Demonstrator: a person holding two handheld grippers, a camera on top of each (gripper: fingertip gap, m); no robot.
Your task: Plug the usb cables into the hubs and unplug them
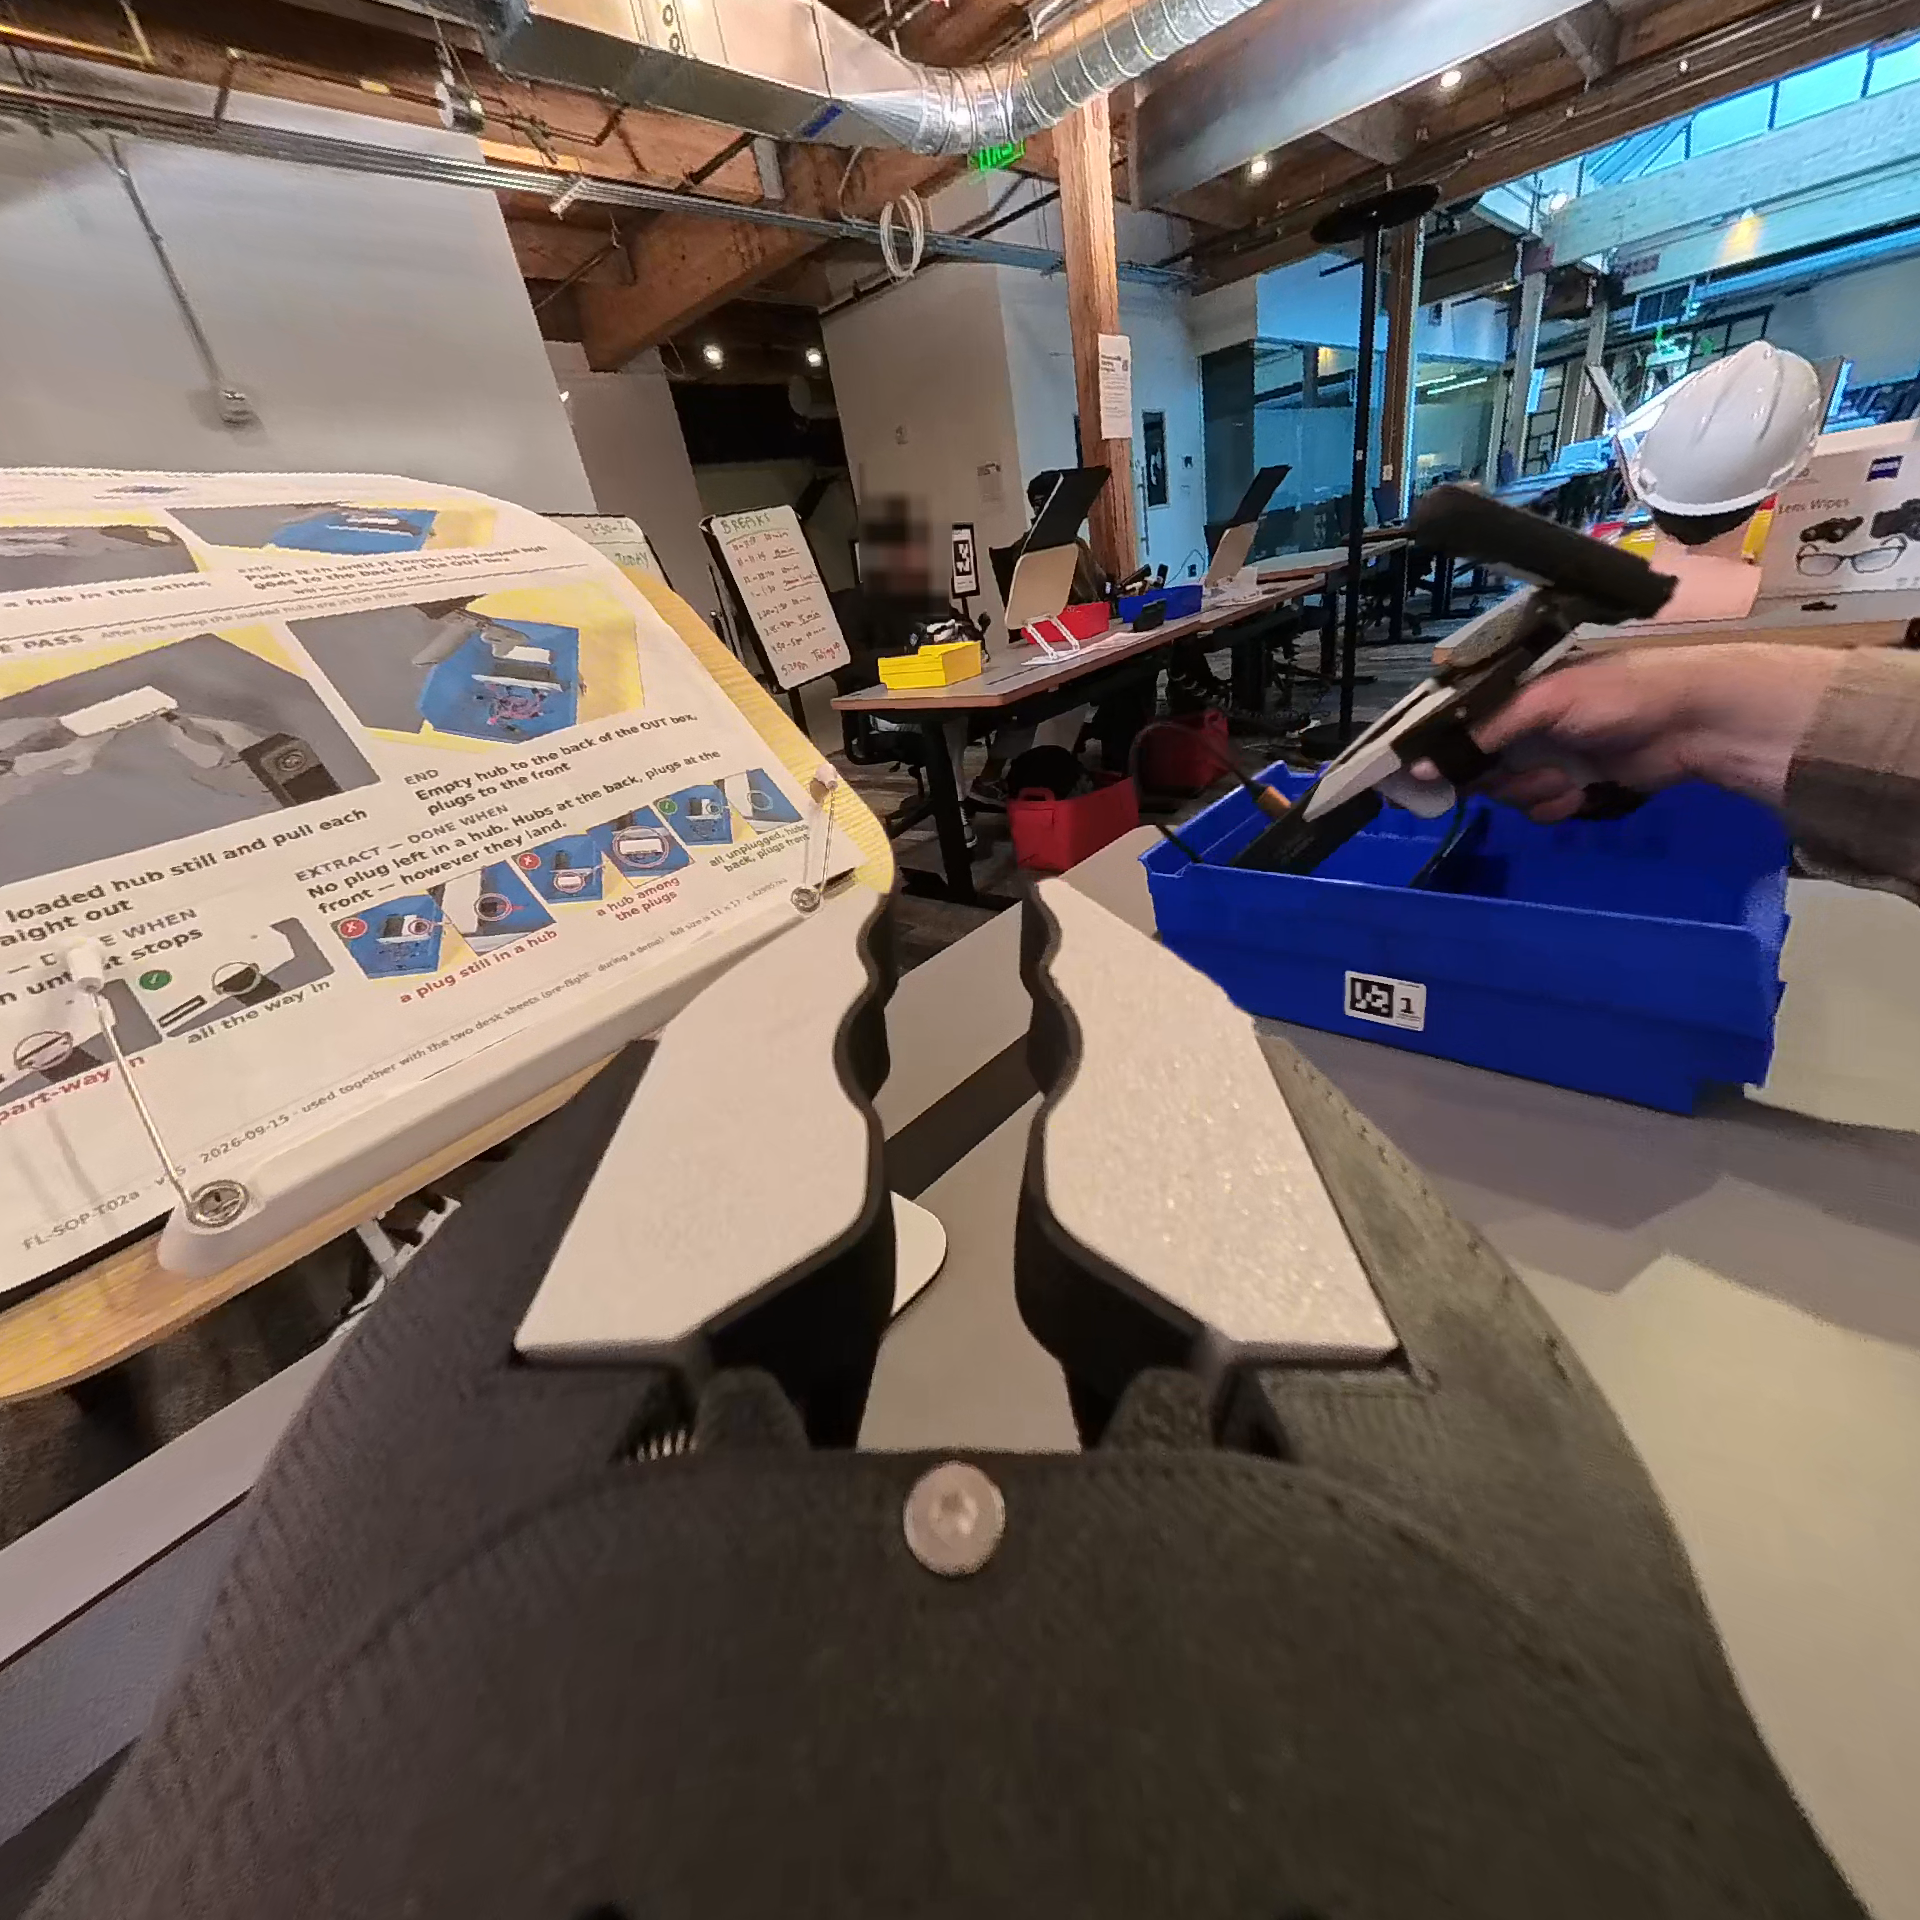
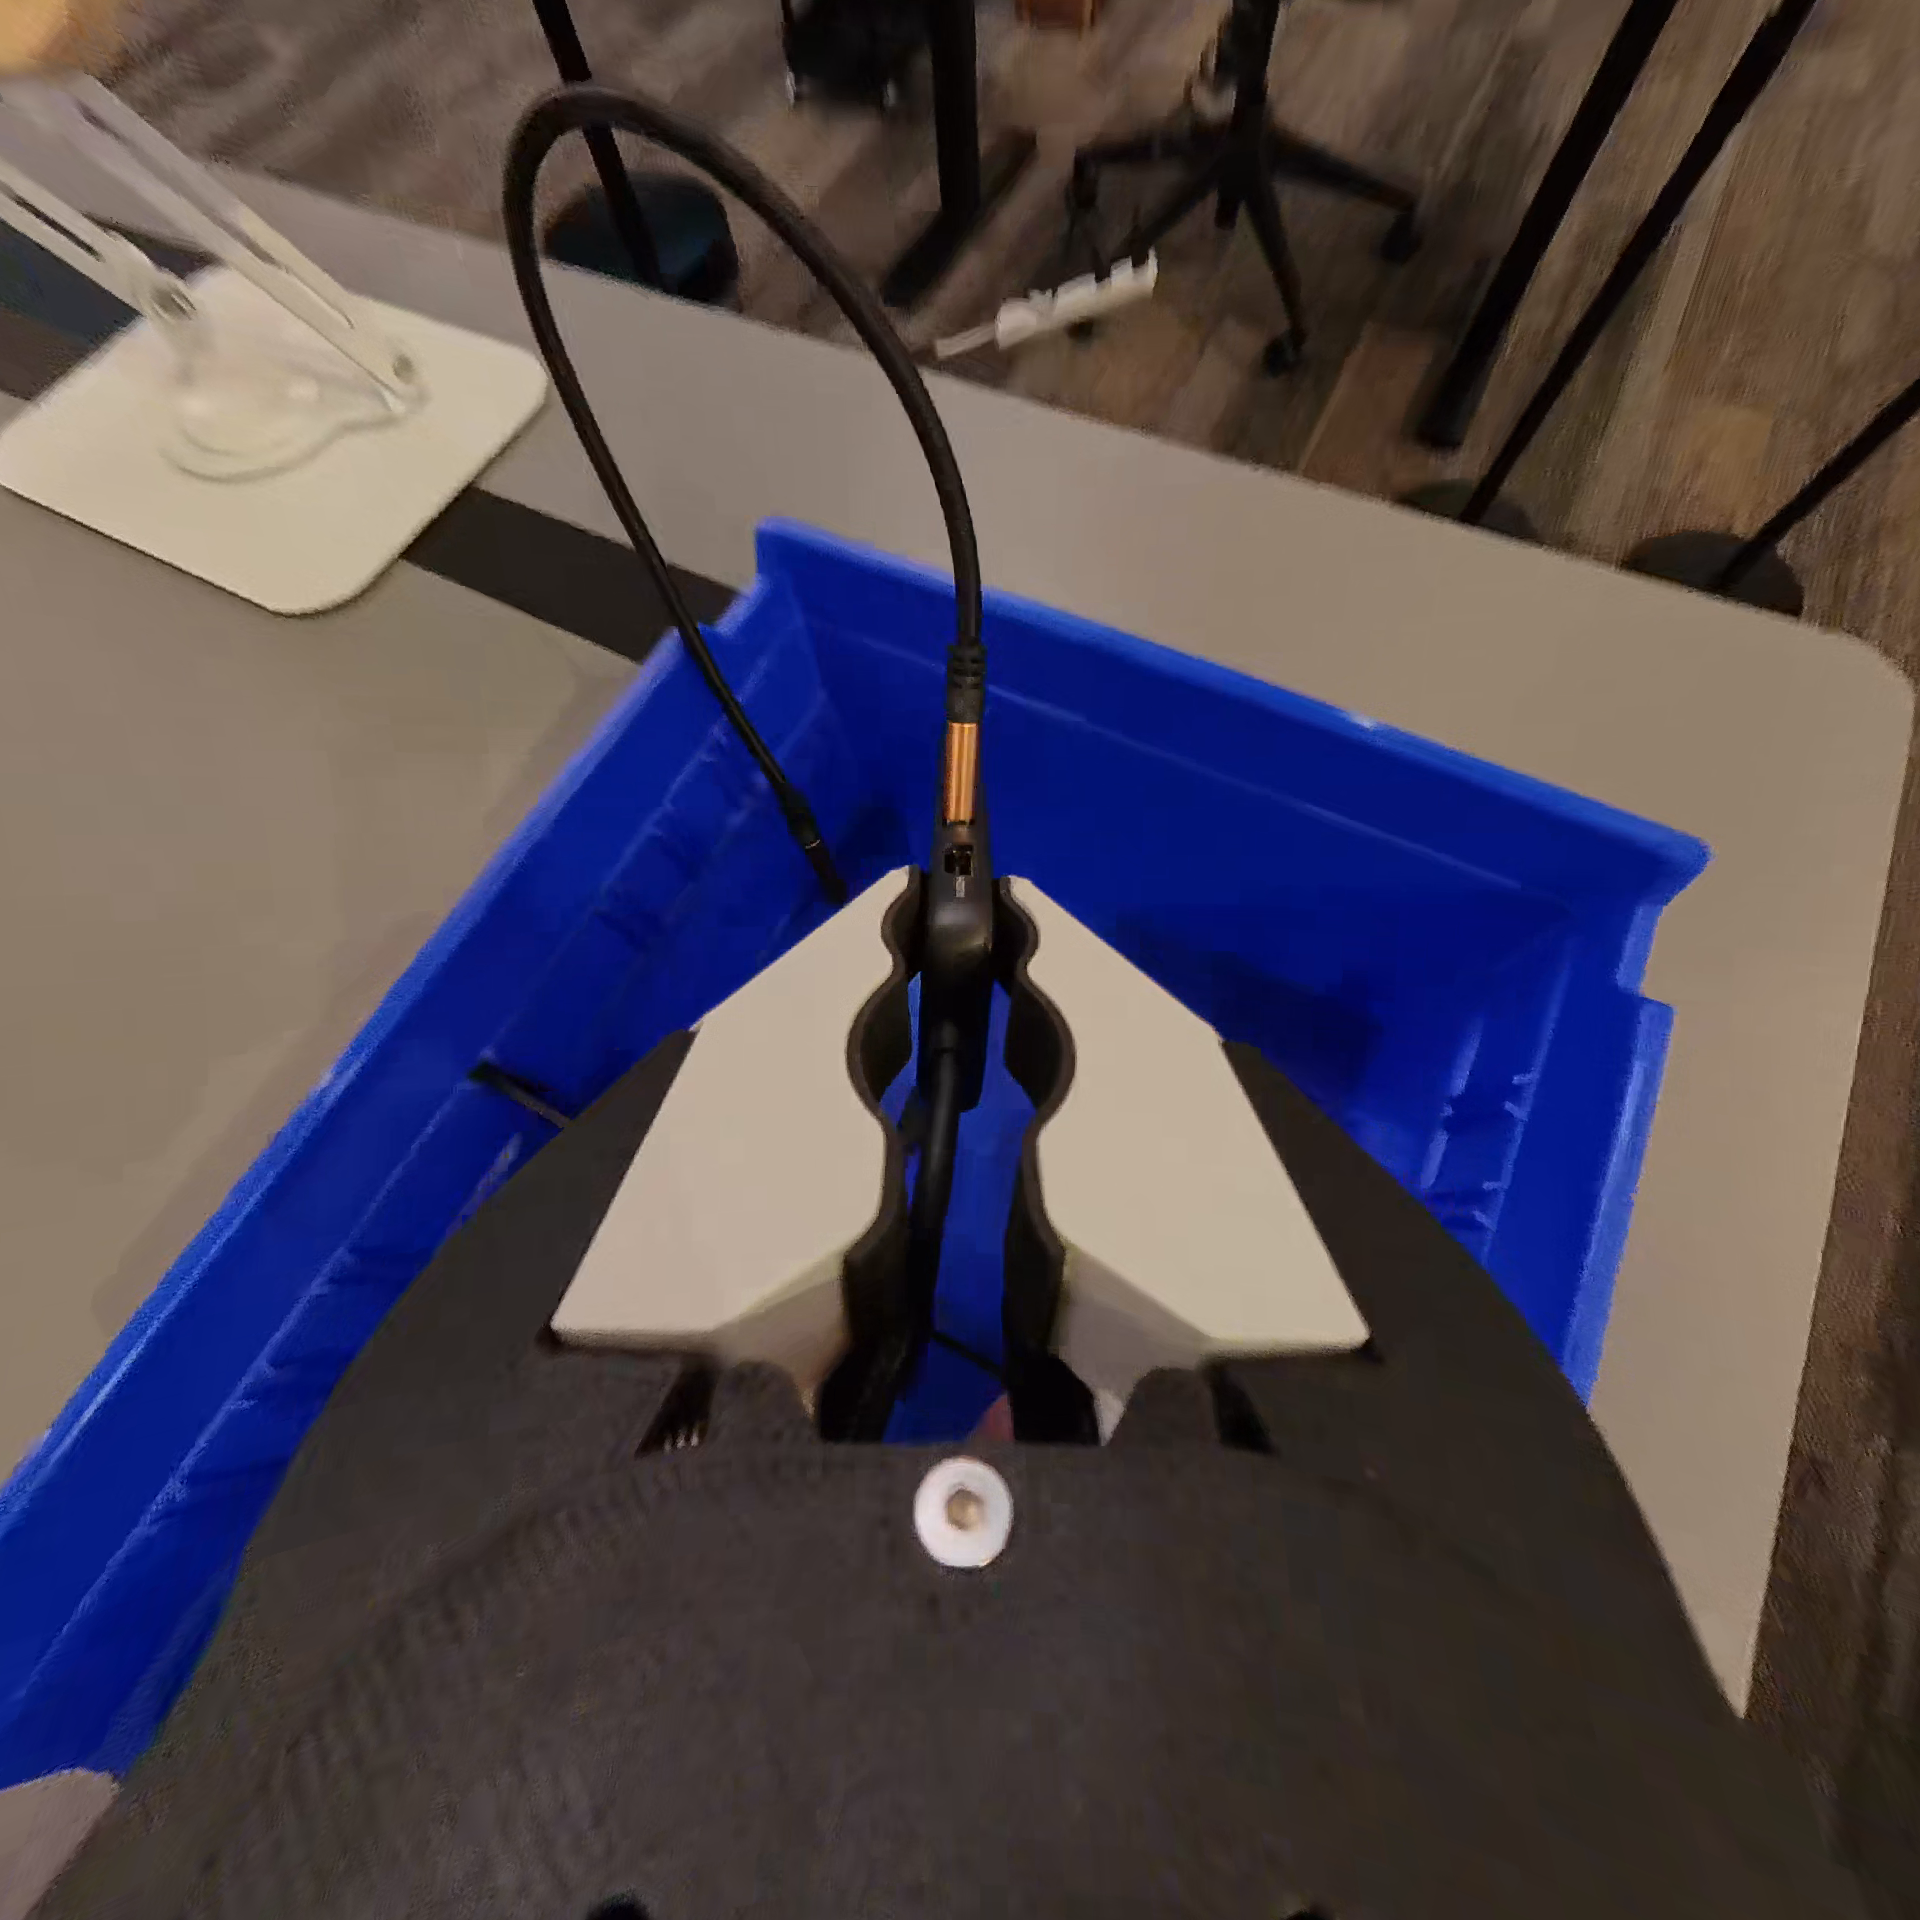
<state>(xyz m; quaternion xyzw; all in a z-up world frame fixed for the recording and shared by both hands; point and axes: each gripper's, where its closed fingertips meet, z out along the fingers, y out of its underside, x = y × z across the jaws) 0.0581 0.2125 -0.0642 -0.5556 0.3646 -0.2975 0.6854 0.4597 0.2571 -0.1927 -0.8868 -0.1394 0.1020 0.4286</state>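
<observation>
Standing on the grey counter point(image 2: 260, 935), the blue bin point(image 2: 1299, 831) took up most of the scene, its near wall carrying a small black-and-white tag point(image 1: 1384, 1000). Inside it, the right gripper point(image 2: 956, 914) had its fingers point(image 2: 1122, 1143) pinching a slim black hub point(image 2: 958, 935) held up above the bin floor. A black usb cable point(image 2: 727, 260) with a copper-coloured plug point(image 2: 960, 774) sat in the hub's end, arching up and back down into the bin. The left gripper point(image 1: 956, 935) hovered nearby over the counter, fingers point(image 1: 1164, 1143) spread and holding nothing, beside a tilted instruction sheet point(image 1: 312, 831).
</observation>
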